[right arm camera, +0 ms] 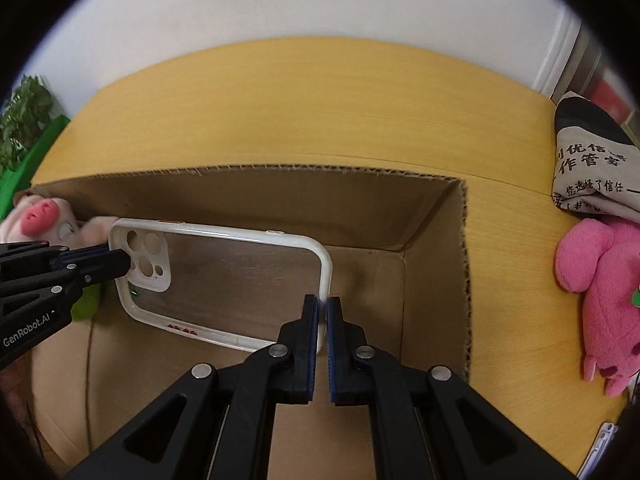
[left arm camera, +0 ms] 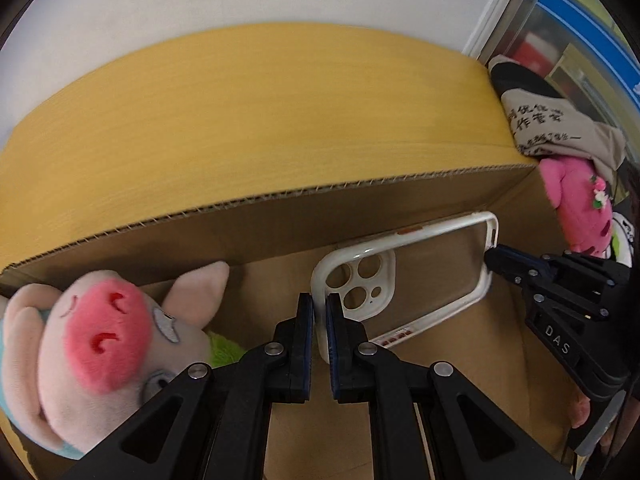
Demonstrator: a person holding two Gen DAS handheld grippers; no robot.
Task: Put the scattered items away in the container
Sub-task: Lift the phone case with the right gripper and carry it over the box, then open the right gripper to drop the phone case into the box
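A clear phone case with a white rim (left arm camera: 404, 276) (right arm camera: 224, 276) hangs inside an open cardboard box (left arm camera: 280, 224) (right arm camera: 432, 224). My left gripper (left arm camera: 320, 312) is shut on its camera end; it shows in the right wrist view (right arm camera: 124, 262). My right gripper (right arm camera: 323, 312) is shut on the opposite end; it shows in the left wrist view (left arm camera: 490, 258). A pale pig plush with a red snout (left arm camera: 100, 340) (right arm camera: 44, 216) lies in the box at the left. A pink plush (right arm camera: 604, 292) (left arm camera: 580, 208) lies on the table right of the box.
The box stands on a yellow wooden table (right arm camera: 300, 112). A folded cloth bag with black print (right arm camera: 592, 168) (left arm camera: 560, 124) lies at the table's right edge. A green plant (right arm camera: 24, 116) is at far left. A white wall is behind.
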